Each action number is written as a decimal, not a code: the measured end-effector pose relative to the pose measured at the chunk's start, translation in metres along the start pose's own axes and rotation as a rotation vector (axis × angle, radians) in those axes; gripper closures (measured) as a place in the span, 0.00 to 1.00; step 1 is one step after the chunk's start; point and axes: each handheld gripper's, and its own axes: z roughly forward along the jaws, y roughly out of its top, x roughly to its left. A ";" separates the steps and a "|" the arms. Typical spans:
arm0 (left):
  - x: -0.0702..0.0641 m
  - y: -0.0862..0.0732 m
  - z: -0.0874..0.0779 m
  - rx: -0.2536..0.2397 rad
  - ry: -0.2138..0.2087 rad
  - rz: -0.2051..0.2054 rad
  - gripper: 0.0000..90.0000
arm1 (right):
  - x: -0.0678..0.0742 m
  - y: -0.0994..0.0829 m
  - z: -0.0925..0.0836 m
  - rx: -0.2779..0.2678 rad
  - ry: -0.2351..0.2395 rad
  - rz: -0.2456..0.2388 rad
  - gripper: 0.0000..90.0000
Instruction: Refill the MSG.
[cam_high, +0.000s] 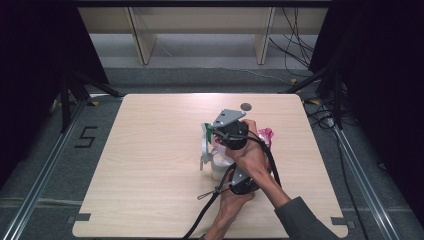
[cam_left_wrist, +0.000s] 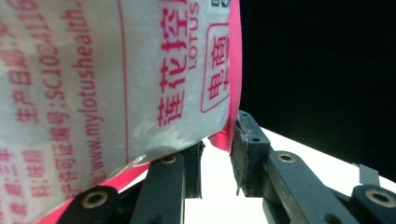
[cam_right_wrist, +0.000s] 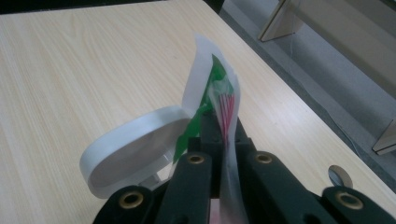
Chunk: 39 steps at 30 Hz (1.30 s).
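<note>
Black jaws of the left gripper (cam_left_wrist: 217, 154) rise from the bottom of the left gripper view, pinching the pink sealed edge of a white printed pouch (cam_left_wrist: 102, 84); a little gap shows between the jaw tips below the pinch. The pouch occupies the upper left of that frame, its pink seam running top to bottom just left of centre.

In the right gripper view the right gripper (cam_right_wrist: 223, 135) is pressed together on a thin, translucent strip of packaging (cam_right_wrist: 215, 93) with green and red print. The strip stands upright from the jaws toward the frame's upper centre. Left of the jaws, at lower left, a white hinged lid (cam_right_wrist: 130, 149) stands open; its container is hidden behind the jaws.

High view: both hands meet just right of the centre of the tabletop (cam_high: 150, 150). The right gripper (cam_high: 220, 131) sits higher in the frame, carrying its grey plate; the left gripper (cam_high: 231, 176) sits below it, close to the white container (cam_high: 217, 165), with the forearms crossing. Pink packaging (cam_high: 266, 134) shows just right of the hands.

Key relation: the two pinch points lie close together on the packaging, one above the other in the high view, so any pulling apart would probably run along that near-to-far line. Whether both grippers hold the same pouch cannot be told. A small dark disc (cam_high: 245, 106) lies near the far edge.
</note>
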 end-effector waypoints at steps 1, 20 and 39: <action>0.000 0.001 -0.001 0.010 -0.002 0.007 0.83 | 0.000 0.000 0.000 -0.003 -0.001 0.001 1.00; -0.002 -0.001 0.002 0.016 0.017 -0.003 0.83 | 0.000 0.000 -0.003 0.000 -0.001 0.013 1.00; -0.007 0.002 0.001 -0.008 0.030 0.035 0.82 | -0.001 0.000 -0.001 -0.012 -0.005 0.002 1.00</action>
